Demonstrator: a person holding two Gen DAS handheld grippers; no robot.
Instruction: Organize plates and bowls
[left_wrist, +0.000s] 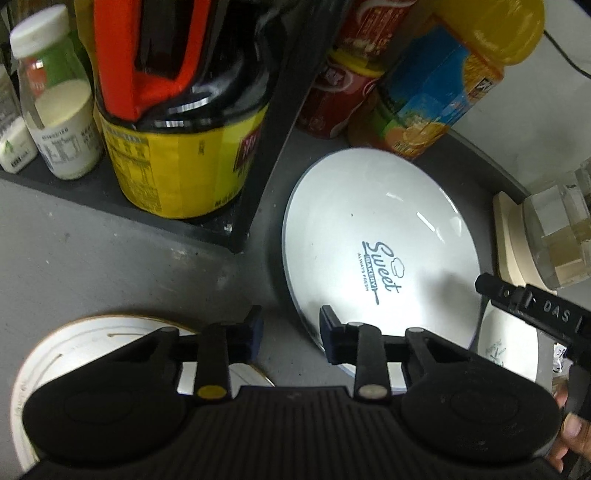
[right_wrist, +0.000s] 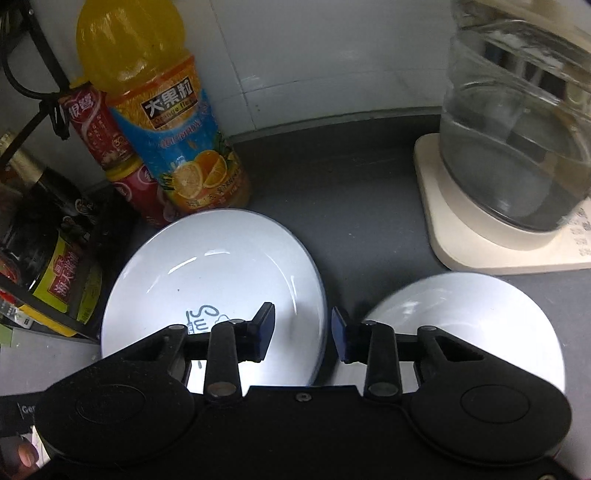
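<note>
Both claws are being held part-open and empty: left claw (left_wrist: 291, 332) over the near-left rim of the Sweet plate (left_wrist: 380, 236), right claw (right_wrist: 303, 332) over its right rim, beside a second plate (right_wrist: 480, 332) on the bench (right_wrist: 369, 206).

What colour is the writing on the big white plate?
Dark blue writing on the white plate, clearest in the left wrist view.
</note>
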